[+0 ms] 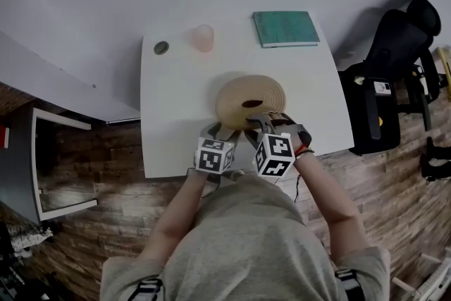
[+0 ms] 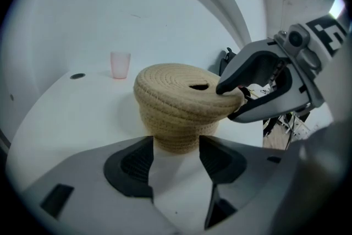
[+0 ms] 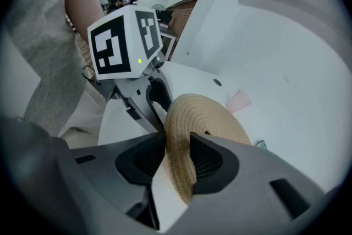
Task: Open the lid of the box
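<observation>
A round woven box [image 1: 250,101] with a domed lid [image 2: 176,85] stands on the white table [image 1: 176,123], near its front edge. The lid has a dark hole in its top. My right gripper [image 3: 177,143] is rolled onto its side and shut on the lid's near rim, one pad on top and one under it. The left gripper view shows it [image 2: 234,102] clamped at the lid's right edge. My left gripper [image 2: 176,143] is open just in front of the box's narrower base [image 2: 179,137], with nothing between its pads. In the head view both grippers sit side by side before the box, left [image 1: 217,130], right [image 1: 264,122].
A pink cup [image 1: 203,37] and a small round disc [image 1: 161,47] are at the table's far side, a green notebook [image 1: 285,28] at the far right corner. A black chair [image 1: 394,74] stands right of the table. A white wall rises behind it.
</observation>
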